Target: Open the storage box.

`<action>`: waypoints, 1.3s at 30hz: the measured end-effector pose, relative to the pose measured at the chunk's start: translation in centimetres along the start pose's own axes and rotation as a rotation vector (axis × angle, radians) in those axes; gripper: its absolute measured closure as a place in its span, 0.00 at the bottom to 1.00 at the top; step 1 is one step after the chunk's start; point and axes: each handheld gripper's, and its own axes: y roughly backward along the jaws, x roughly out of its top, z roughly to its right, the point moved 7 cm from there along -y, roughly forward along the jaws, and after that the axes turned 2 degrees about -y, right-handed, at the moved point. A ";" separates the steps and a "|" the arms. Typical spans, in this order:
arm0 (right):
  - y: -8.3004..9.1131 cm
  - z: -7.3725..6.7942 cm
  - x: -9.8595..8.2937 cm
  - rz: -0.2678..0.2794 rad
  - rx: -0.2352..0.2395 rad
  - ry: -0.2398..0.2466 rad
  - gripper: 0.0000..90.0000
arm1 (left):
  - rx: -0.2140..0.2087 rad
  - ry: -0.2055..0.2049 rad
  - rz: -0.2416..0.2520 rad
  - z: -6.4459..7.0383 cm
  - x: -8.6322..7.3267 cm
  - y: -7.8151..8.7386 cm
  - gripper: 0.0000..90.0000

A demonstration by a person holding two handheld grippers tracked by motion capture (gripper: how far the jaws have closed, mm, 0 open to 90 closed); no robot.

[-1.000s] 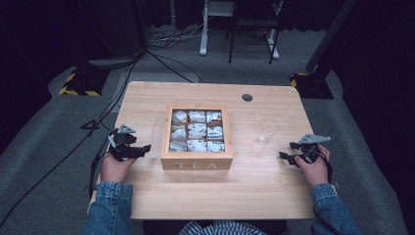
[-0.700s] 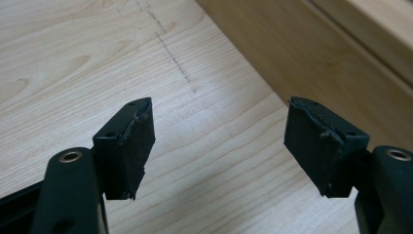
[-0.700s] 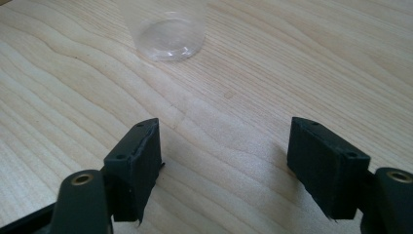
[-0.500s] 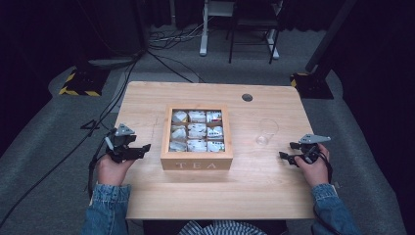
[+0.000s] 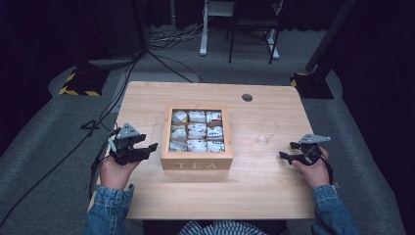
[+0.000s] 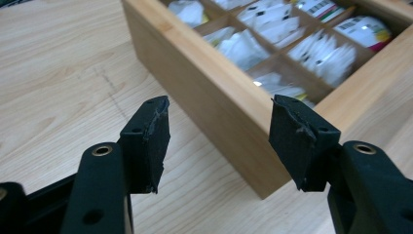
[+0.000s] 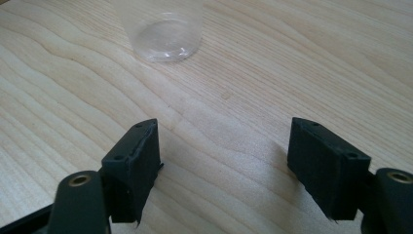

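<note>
A wooden tea box [image 5: 196,164] marked TEA stands mid-table, its compartments full of white tea bags [image 5: 197,130]. Just left of the box, my left gripper [image 5: 151,147] is open and points at the box's side; in the left gripper view the box wall [image 6: 209,102] and the bags [image 6: 243,44] lie beyond the spread jaws [image 6: 219,131]. A clear plastic cup [image 5: 266,131] stands right of the box. Right of the cup, near the table's right edge, my right gripper [image 5: 285,152] is open; in the right gripper view the cup's base [image 7: 163,34] sits ahead of the jaws [image 7: 224,165].
The light wood table [image 5: 274,186] has a round cable hole [image 5: 247,97] at the back. Beyond the table stand a desk frame [image 5: 215,29], floor cables [image 5: 161,54] and a yellow-black striped base [image 5: 78,83] on grey carpet. A person's denim sleeves [image 5: 110,210] come in from below.
The left gripper has crept slightly toward the box. The right gripper has barely moved.
</note>
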 end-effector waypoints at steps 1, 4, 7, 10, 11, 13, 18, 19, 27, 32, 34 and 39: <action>0.0 0.0 0.0 0.000 0.000 0.000 0.31 | 0.000 0.000 0.000 0.0 0.0 0.0 0.45; 0.0 0.0 0.0 0.000 0.004 -0.002 0.31 | -0.019 -0.018 -0.001 1.2 0.4 0.0 0.42; 0.0 0.0 0.0 -0.001 0.004 -0.002 0.31 | -0.052 -0.036 -0.007 2.6 0.6 -0.1 0.42; 0.0 0.0 0.0 0.000 0.004 -0.002 0.31 | -0.073 -0.064 -0.008 3.8 0.9 0.0 0.43; 0.0 0.0 0.0 -0.001 0.004 -0.002 0.31 | -0.111 -0.073 0.000 4.5 1.1 0.0 0.44; 0.0 0.0 0.0 -0.001 0.004 -0.002 0.31 | -0.123 -0.080 -0.001 5.0 1.1 -0.1 0.44; 0.0 0.0 0.0 0.000 0.004 -0.002 0.31 | -0.135 -0.093 -0.003 7.1 0.0 -0.6 0.44; 0.0 0.0 0.0 0.000 0.005 -0.002 0.31 | -0.122 -0.082 0.008 7.5 -0.6 -0.7 0.43; 0.0 0.0 0.0 0.000 0.004 -0.002 0.31 | -0.010 -0.020 0.033 6.3 -1.7 -1.0 0.43; 0.0 0.0 0.0 0.000 0.004 -0.002 0.31 | 0.001 -0.013 -0.025 5.7 -2.9 -2.0 0.42; 0.0 0.0 0.0 0.000 0.004 -0.001 0.31 | 0.002 -0.008 -0.052 5.6 -3.3 -2.5 0.40; 0.0 0.0 0.0 0.000 0.004 -0.001 0.31 | -0.003 0.023 -0.073 5.3 -3.8 -2.9 0.43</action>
